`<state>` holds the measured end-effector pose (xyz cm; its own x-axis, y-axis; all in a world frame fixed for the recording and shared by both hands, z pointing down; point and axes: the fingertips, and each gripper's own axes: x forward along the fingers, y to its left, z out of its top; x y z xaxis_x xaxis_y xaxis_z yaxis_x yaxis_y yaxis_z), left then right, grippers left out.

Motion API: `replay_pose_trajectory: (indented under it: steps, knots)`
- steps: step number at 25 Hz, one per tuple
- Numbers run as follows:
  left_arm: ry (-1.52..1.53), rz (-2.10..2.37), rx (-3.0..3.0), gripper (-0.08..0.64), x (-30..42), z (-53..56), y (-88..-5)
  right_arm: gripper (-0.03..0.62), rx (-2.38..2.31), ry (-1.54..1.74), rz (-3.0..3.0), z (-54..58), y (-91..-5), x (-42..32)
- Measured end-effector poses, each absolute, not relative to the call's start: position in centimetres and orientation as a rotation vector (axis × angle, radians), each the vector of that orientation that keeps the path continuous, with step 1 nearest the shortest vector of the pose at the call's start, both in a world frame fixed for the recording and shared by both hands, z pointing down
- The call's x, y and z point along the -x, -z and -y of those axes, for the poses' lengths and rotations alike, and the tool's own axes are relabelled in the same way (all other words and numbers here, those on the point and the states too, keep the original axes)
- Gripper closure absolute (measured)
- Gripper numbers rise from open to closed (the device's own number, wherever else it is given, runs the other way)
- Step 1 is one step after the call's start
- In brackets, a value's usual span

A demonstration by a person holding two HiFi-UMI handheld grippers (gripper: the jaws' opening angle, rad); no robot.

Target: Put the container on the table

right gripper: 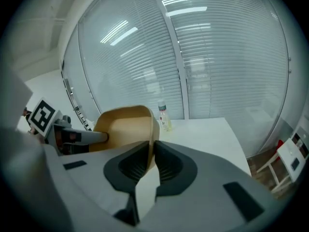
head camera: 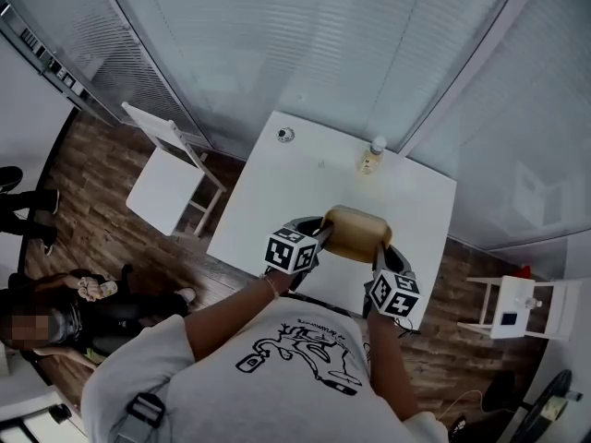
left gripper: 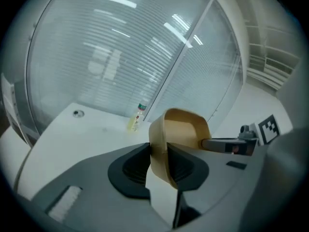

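Tan container [head camera: 355, 232] held over the table [head camera: 305, 183], by its near edge; contact with the top not clear. Left tool [left gripper: 158, 164] pinched narrow on the container's left wall, right tool [right gripper: 148, 163] likewise on its right wall. Small bottle [head camera: 373, 155] upright at far edge, well apart

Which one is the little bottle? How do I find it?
Find the big white table in the middle. Along its far edge stands the small bottle. It is upright and yellowish, unlike the low round thing further left.
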<state>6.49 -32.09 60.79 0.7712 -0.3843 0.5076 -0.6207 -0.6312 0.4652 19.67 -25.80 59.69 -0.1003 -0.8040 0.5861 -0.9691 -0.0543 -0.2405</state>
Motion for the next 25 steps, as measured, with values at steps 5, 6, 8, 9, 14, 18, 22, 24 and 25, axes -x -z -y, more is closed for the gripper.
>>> replay_pose_trajectory:
  steps: [5, 6, 8, 9, 14, 18, 22, 24, 25]
  knots:
    - [-0.552, 0.730, -2.226, 0.477, -6.9, 32.5, -66.2, 0.577, -1.833, -1.028, 1.879, 26.3, -65.8, -20.2]
    - [-0.577, 0.732, -2.221, 0.477, -7.0, 32.5, -67.2, 0.577, -1.820, -1.043, 1.864, 26.4, -67.0, -20.3]
    - [-0.618, 0.730, -2.207, 0.478, -7.1, 32.4, -69.4, 0.577, -1.796, -1.077, 1.835, 26.4, -69.3, -20.5]
    - [-0.636, 0.725, -2.197, 0.478, -7.2, 32.4, -70.6, 0.577, -1.782, -1.094, 1.823, 26.4, -70.3, -20.5]
    - [-0.720, 0.699, -2.152, 0.477, -7.0, 32.0, -75.2, 0.577, -1.716, -1.189, 1.766, 26.5, -74.6, -20.3]
    - [-0.749, 0.681, -2.118, 0.477, -6.8, 32.0, -77.4, 0.577, -1.673, -1.242, 1.739, 26.5, -76.7, -20.1]
    - [-0.799, 0.665, -2.105, 0.476, -6.6, 31.8, -79.2, 0.577, -1.626, -1.308, 1.724, 26.4, -78.5, -19.8]
    - [-0.812, 0.664, -2.089, 0.474, -6.7, 31.8, -79.8, 0.577, -1.615, -1.336, 1.711, 26.3, -79.2, -19.8]
    - [-0.811, 0.665, -2.080, 0.474, -6.8, 31.9, -80.0, 0.577, -1.612, -1.347, 1.705, 26.2, -79.5, -19.8]
